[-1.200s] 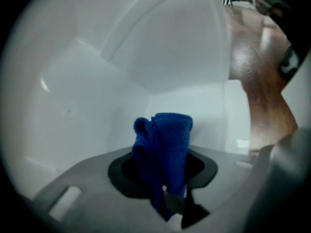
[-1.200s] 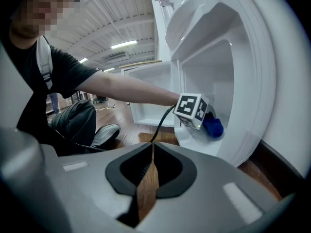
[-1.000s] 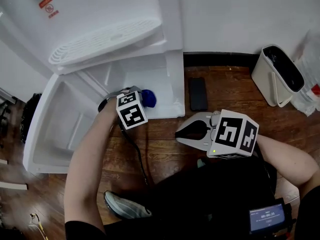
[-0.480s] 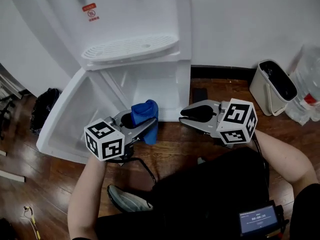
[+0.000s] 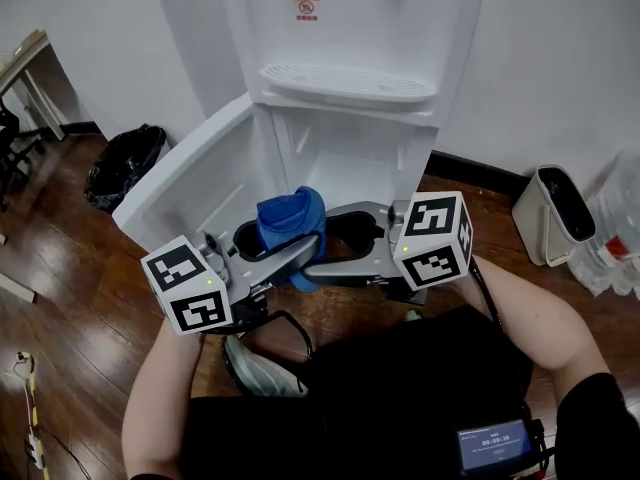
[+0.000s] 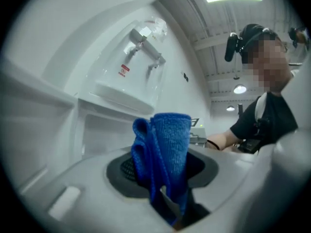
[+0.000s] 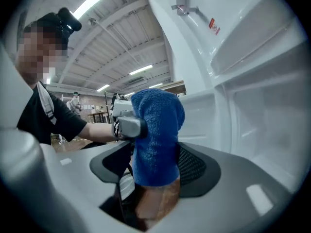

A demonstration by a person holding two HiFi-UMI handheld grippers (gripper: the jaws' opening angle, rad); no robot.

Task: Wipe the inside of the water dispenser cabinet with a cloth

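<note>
The white water dispenser (image 5: 350,83) stands ahead with its lower cabinet (image 5: 350,158) open and the door (image 5: 190,188) swung out to the left. My left gripper (image 5: 285,243) is shut on a folded blue cloth (image 5: 290,220), held in the air in front of the cabinet. The cloth (image 6: 163,154) stands upright between the left gripper's (image 6: 163,183) pads. My right gripper (image 5: 325,238) comes in from the right; its jaws have just been opening and now stand wide with the cloth (image 7: 155,135) between them. The right gripper (image 7: 155,166) is open.
A black bag (image 5: 125,163) lies on the wood floor left of the door. A white bin (image 5: 555,213) and a water bottle (image 5: 620,238) stand at the right by the wall. A shoe (image 5: 255,373) and a cable are below the grippers.
My left gripper lifted the cloth out of the cabinet and up. The right gripper moved left to meet it and opened its jaws around the cloth. The head view tilted up.
</note>
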